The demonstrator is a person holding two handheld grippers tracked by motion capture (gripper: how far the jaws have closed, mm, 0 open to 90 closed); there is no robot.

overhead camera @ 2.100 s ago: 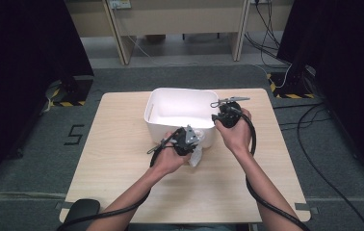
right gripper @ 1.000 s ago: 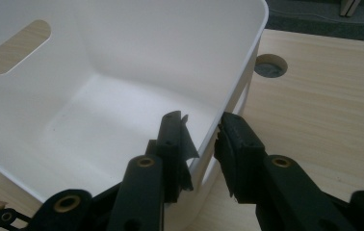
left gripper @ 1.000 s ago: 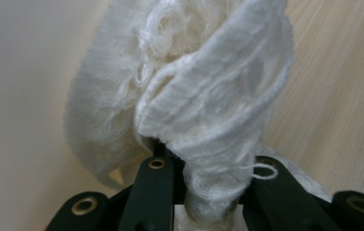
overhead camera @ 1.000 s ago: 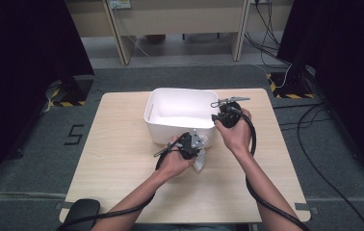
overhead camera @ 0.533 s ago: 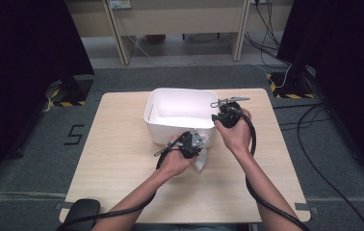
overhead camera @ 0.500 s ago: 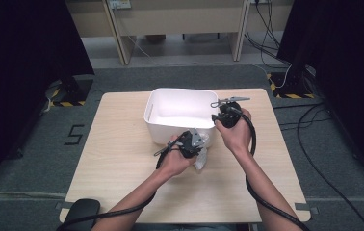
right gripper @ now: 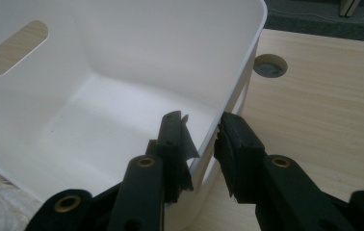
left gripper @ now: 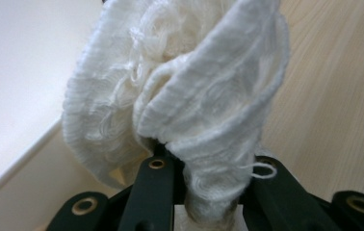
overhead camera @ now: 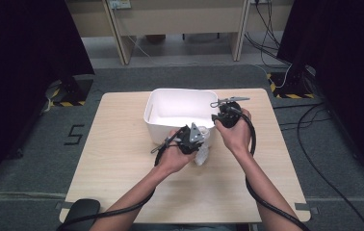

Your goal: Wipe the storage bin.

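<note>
A white plastic bin (overhead camera: 180,91) stands at the middle back of the wooden table (overhead camera: 117,149). My left gripper (overhead camera: 198,139) hovers just in front of the bin's near wall, shut on a bunched white knitted cloth (overhead camera: 202,154) that hangs from it above the table. In the left gripper view the cloth (left gripper: 180,86) bulges out past the jaws of my left gripper (left gripper: 204,166). My right gripper (overhead camera: 217,118) is at the bin's right near corner. In the right gripper view my right gripper (right gripper: 200,127) straddles the bin's wall (right gripper: 228,96), one jaw inside, one outside, clamped on the rim.
The bin has an oval handle slot (right gripper: 14,47) in its far side and looks bare inside. A round cable hole (right gripper: 270,65) sits in the table beyond the bin. Cables (overhead camera: 315,120) trail on the floor at the right. A dark pad (overhead camera: 81,209) lies at the table's front left corner.
My left hand has risen a little with the white cloth and drifted slightly right toward the bin. My right hand has stayed on the bin's rim.
</note>
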